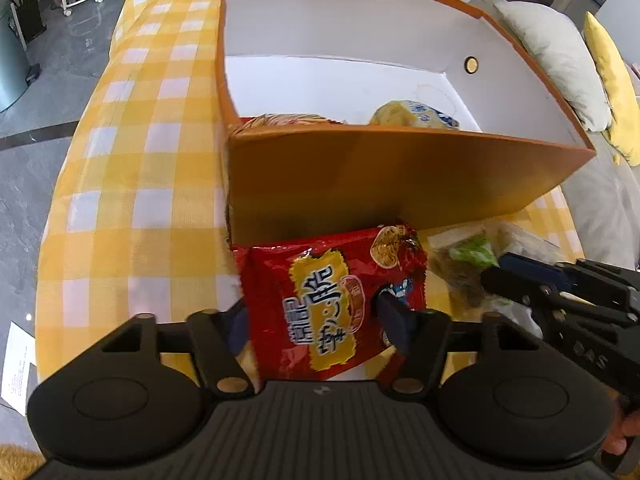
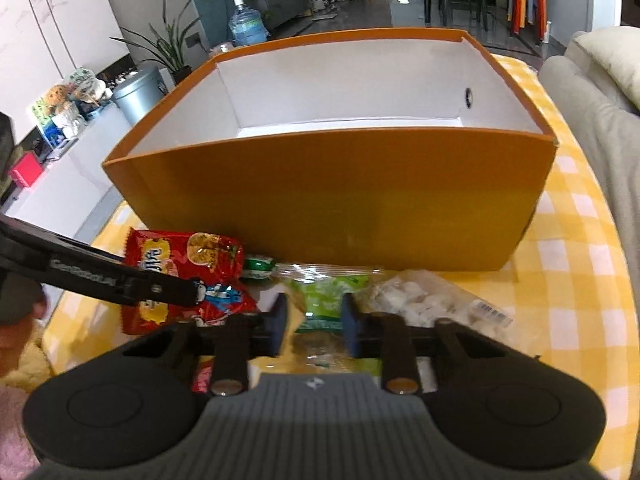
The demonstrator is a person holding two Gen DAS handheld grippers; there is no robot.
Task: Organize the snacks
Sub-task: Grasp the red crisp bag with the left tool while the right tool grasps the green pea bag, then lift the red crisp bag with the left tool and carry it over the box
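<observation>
Two pickups are in hand at once, low in both frames, just in front of the orange box, and the worry is that they tangle. The left gripper straddles the red snack packet, one pad on each side edge; the packet looks bowed between them, so I read it as clamped, though the left pad is partly hidden behind the packet. The right gripper has its pads drawn in on the green-printed clear packet, pinching its crinkled film.

The packets lie side by side and nearly touch, so lifting one could drag the other, or the two tools could knock together at lower right of the left view. A pinch on loose film may also slip, and the box's tall near wall could catch a low-carried packet.

The red packet is glossy and puffy with yellow lettering. Two snacks already sit in the box, and a clear bag of white pieces waits at right.
</observation>
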